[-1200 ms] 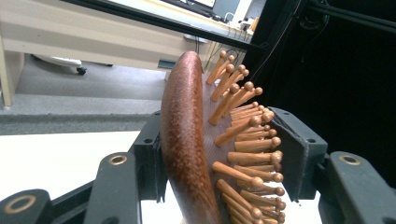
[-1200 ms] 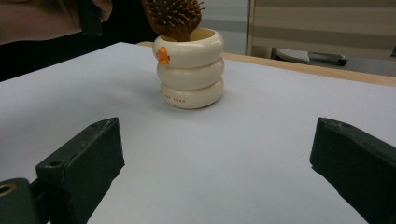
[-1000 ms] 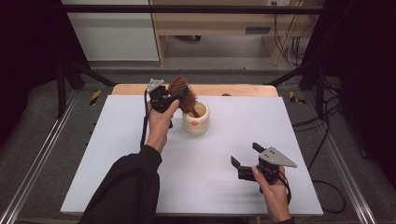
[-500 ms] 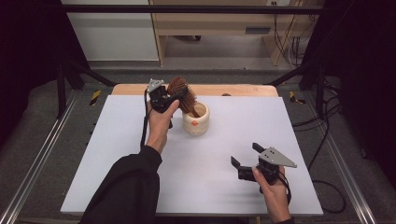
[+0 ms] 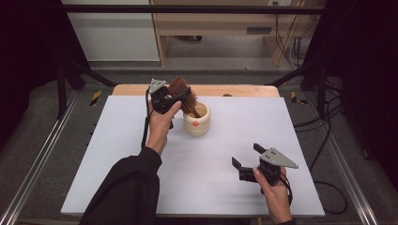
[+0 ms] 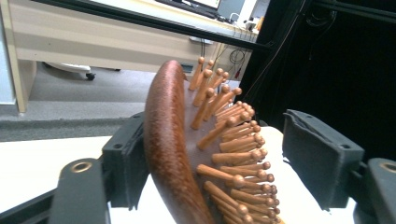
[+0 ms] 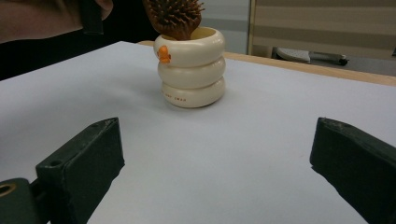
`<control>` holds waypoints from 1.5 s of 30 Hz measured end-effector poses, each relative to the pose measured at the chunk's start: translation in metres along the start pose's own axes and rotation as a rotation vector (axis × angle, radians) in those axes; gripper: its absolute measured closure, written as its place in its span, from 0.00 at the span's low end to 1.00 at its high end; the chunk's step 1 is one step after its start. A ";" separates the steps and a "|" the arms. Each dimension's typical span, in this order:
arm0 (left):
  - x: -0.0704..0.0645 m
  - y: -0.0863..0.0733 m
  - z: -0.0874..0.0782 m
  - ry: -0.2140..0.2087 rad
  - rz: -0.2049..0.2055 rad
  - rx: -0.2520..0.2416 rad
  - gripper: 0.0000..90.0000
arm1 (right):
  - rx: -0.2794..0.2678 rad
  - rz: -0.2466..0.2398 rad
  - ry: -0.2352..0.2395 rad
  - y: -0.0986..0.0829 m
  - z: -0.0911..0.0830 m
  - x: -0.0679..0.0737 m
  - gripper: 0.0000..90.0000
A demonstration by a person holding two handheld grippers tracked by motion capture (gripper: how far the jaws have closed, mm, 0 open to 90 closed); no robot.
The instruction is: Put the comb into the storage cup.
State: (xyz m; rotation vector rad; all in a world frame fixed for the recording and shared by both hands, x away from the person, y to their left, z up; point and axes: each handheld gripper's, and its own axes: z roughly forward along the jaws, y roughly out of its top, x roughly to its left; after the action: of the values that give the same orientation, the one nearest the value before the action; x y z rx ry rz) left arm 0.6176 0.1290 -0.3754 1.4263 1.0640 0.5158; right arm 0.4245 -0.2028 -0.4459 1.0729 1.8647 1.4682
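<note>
A brown wooden hairbrush (image 5: 180, 89) stands handle-down in a cream ringed cup (image 5: 197, 123) at the back middle of the table, its head leaning left. My left gripper (image 5: 177, 96) is open around that head. In the left gripper view one jaw rests against the brush's smooth back (image 6: 173, 140), and the other stands a small gap off the bristle tips. My right gripper (image 5: 246, 155) sits low at the front right, open with nothing between its jaws. In the right gripper view the cup (image 7: 191, 70) and the brush head (image 7: 175, 16) lie ahead of it.
The white tabletop (image 5: 117, 154) is bare around the cup. A wooden strip (image 5: 244, 90) runs along its back edge. Metal rails flank the table, and cables trail on the floor at the right.
</note>
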 end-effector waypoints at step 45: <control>-0.008 0.001 -0.012 0.006 0.081 -0.046 0.04 | -0.003 0.002 0.006 0.001 0.000 0.000 0.03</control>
State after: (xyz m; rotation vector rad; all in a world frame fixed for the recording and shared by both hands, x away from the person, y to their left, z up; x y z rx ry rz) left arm 0.6040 0.1286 -0.3704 1.4325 0.9958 0.5998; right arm 0.4241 -0.2026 -0.4452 1.0711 1.8651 1.4763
